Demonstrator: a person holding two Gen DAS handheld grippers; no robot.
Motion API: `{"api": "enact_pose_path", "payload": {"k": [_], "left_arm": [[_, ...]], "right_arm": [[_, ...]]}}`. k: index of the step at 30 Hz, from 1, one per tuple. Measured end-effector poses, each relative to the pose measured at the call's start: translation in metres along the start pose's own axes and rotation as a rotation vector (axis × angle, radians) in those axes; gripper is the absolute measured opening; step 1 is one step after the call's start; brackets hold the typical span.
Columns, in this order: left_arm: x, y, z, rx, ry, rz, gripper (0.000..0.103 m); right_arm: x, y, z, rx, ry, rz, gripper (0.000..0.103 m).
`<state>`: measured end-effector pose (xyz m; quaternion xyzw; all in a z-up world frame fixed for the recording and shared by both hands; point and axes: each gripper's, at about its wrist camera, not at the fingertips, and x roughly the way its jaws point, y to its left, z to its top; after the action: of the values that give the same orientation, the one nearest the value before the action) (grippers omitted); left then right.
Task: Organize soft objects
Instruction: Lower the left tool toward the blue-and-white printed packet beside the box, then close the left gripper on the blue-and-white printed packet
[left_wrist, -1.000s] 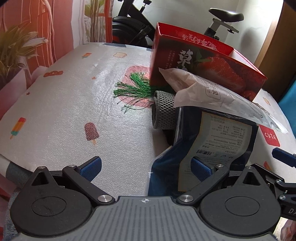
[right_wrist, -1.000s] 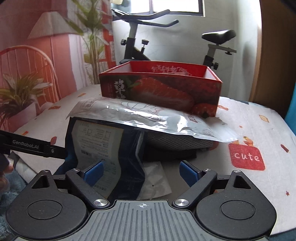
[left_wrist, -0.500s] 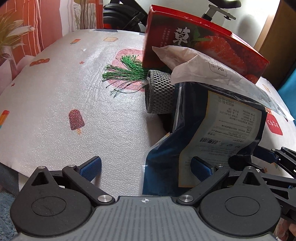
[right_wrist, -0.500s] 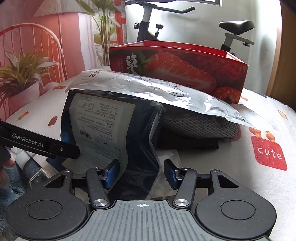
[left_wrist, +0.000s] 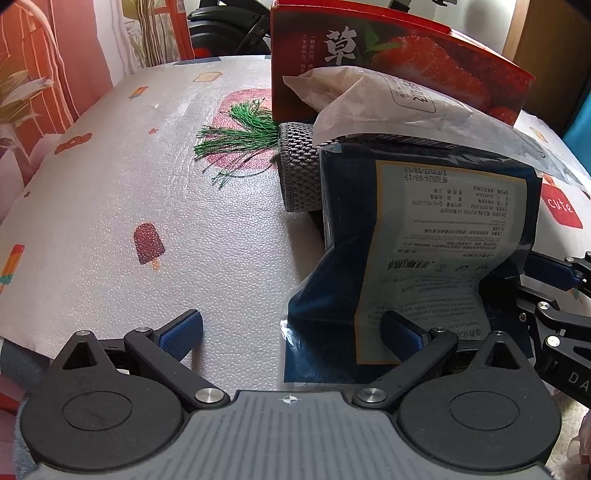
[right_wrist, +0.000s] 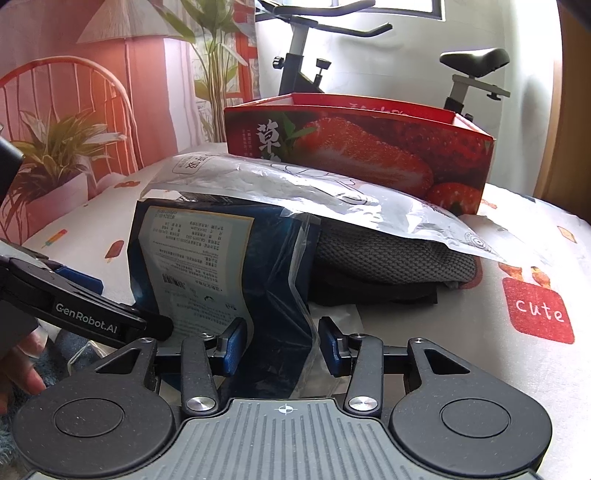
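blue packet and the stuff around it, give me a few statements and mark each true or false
1. The blue packet stands between the right tongs' fingers. True.
2. The silver bag lies under the grey knit fabric. False: it lies on top of it.
3. The left tongs are open. True.
4. The strawberry box sits nearer the camera than the packet. False: it sits behind it.
5. Green tassel threads lie on the table cover. True.

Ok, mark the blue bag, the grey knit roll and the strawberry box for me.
blue bag (right_wrist: 207, 258), right wrist view, on its printed label.
grey knit roll (left_wrist: 299, 166), left wrist view, on its end.
strawberry box (right_wrist: 369, 155), right wrist view, on its front wall.
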<state>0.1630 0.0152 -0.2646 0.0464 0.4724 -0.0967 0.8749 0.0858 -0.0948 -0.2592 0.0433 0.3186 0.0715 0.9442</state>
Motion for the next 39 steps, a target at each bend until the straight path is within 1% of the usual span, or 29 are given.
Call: {"api": "enact_pose_path", "payload": {"k": [5, 7, 8, 9, 10, 11, 15, 17, 18, 19, 20, 21, 23, 25, 26, 28, 31, 33, 35, 36, 39], "left_arm": [[-0.001, 0.0, -0.001, 0.003, -0.007, -0.005, 0.103], [-0.002, 0.004, -0.001, -0.014, -0.022, -0.028, 0.102], [-0.004, 0.009, -0.002, -0.037, -0.035, -0.05, 0.1], [-0.006, 0.014, -0.002, -0.061, -0.049, -0.082, 0.097], [-0.01, 0.017, -0.003, -0.079, -0.07, -0.11, 0.092], [-0.015, 0.019, -0.002, -0.086, -0.092, -0.128, 0.09], [-0.033, 0.021, 0.001, -0.074, -0.207, -0.172, 0.088], [-0.038, 0.018, 0.002, -0.067, -0.242, -0.198, 0.087], [-0.037, 0.017, 0.003, -0.06, -0.244, -0.202, 0.084], [-0.035, 0.015, 0.004, -0.052, -0.239, -0.201, 0.075], [-0.031, 0.014, 0.004, -0.048, -0.231, -0.202, 0.069], [-0.027, 0.017, 0.005, -0.058, -0.218, -0.216, 0.068], [-0.019, 0.027, 0.005, -0.119, -0.194, -0.269, 0.068], [-0.016, 0.035, 0.005, -0.164, -0.192, -0.292, 0.068], [-0.015, 0.036, 0.005, -0.167, -0.193, -0.292, 0.068], [-0.014, 0.033, 0.006, -0.148, -0.198, -0.293, 0.068], [-0.012, 0.028, 0.01, -0.115, -0.192, -0.311, 0.068], [-0.012, 0.023, 0.011, -0.096, -0.18, -0.329, 0.068], [-0.011, 0.021, 0.011, -0.082, -0.168, -0.338, 0.064], [-0.013, 0.021, 0.009, -0.076, -0.167, -0.342, 0.062], [-0.022, 0.023, 0.004, -0.074, -0.182, -0.348, 0.061]], "right_arm": [[0.001, -0.001, 0.0, 0.006, 0.005, -0.002, 0.038], [0.002, -0.001, 0.0, 0.008, 0.006, -0.006, 0.035], [0.003, -0.001, 0.0, 0.012, 0.008, -0.003, 0.035], [0.003, -0.002, 0.0, 0.016, 0.009, 0.003, 0.034], [0.003, -0.003, -0.001, 0.017, 0.009, 0.006, 0.034], [0.003, -0.003, -0.001, 0.018, 0.008, 0.008, 0.033], [0.003, -0.003, -0.001, 0.016, 0.006, 0.011, 0.032], [0.003, -0.002, -0.001, 0.015, 0.004, 0.011, 0.032], [0.002, -0.002, -0.001, 0.014, 0.003, 0.011, 0.032], [0.002, -0.001, -0.001, 0.012, 0.002, 0.011, 0.032], [0.001, -0.001, -0.001, 0.008, 0.001, 0.012, 0.032], [0.001, 0.0, -0.002, 0.003, 0.001, 0.015, 0.032], [0.001, 0.002, -0.002, -0.009, 0.006, 0.02, 0.032], [0.001, 0.004, -0.001, -0.021, 0.003, 0.026, 0.033], [-0.001, 0.006, 0.0, -0.029, -0.006, 0.026, 0.035], [-0.002, 0.009, 0.002, -0.051, -0.021, 0.013, 0.042], [-0.002, 0.016, 0.004, -0.103, -0.051, -0.023, 0.044], [0.0, 0.015, 0.006, -0.108, -0.044, -0.022, 0.043], [0.0, 0.016, 0.006, -0.113, -0.036, -0.011, 0.031], [-0.002, 0.018, 0.006, -0.122, -0.034, -0.006, 0.029], [-0.012, 0.028, 0.003, -0.187, -0.042, 0.018, 0.025]]}}
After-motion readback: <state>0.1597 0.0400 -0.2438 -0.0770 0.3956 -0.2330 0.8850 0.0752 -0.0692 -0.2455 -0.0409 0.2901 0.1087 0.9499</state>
